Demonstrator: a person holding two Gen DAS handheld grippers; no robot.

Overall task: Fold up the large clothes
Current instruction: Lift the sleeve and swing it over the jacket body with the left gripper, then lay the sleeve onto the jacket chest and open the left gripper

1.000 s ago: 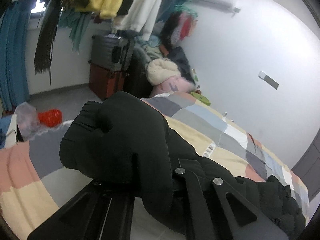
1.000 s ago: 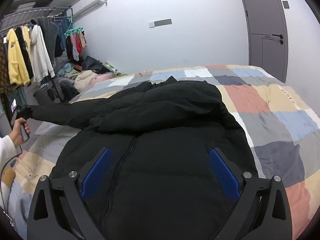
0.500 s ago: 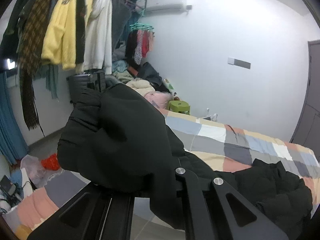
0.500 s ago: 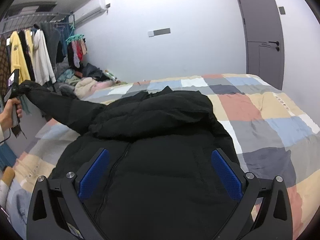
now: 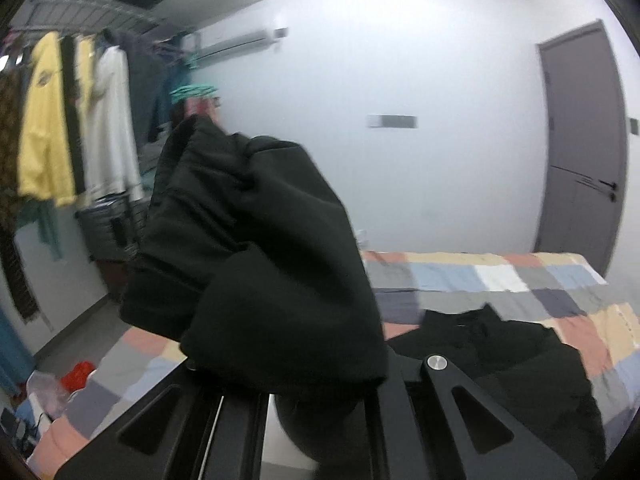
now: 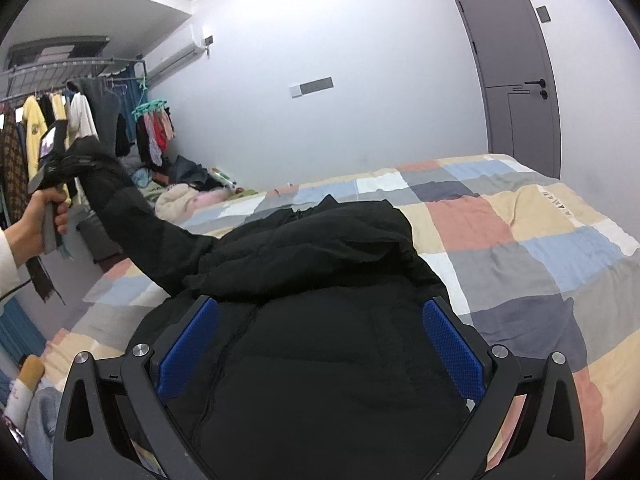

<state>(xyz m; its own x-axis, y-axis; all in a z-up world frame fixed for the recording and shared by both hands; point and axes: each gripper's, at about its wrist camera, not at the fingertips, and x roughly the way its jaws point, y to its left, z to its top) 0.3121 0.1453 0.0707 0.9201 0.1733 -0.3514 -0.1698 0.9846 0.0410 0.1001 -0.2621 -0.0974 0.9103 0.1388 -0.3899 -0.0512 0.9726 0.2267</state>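
Patchwork bedspread (image 6: 532, 224), white wall (image 6: 360, 40), grey door (image 6: 516, 80)

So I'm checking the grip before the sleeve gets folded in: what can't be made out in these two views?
- Left wrist view: the left gripper's fingers vanish under the black sleeve cuff, so the pinch point is hidden.
- Left wrist view: the hanging clothes are motion-blurred.
- Right wrist view: the jacket hem is cut off by the bottom edge, behind the open right gripper.
- Right wrist view: the screen by the hand is too small to read.
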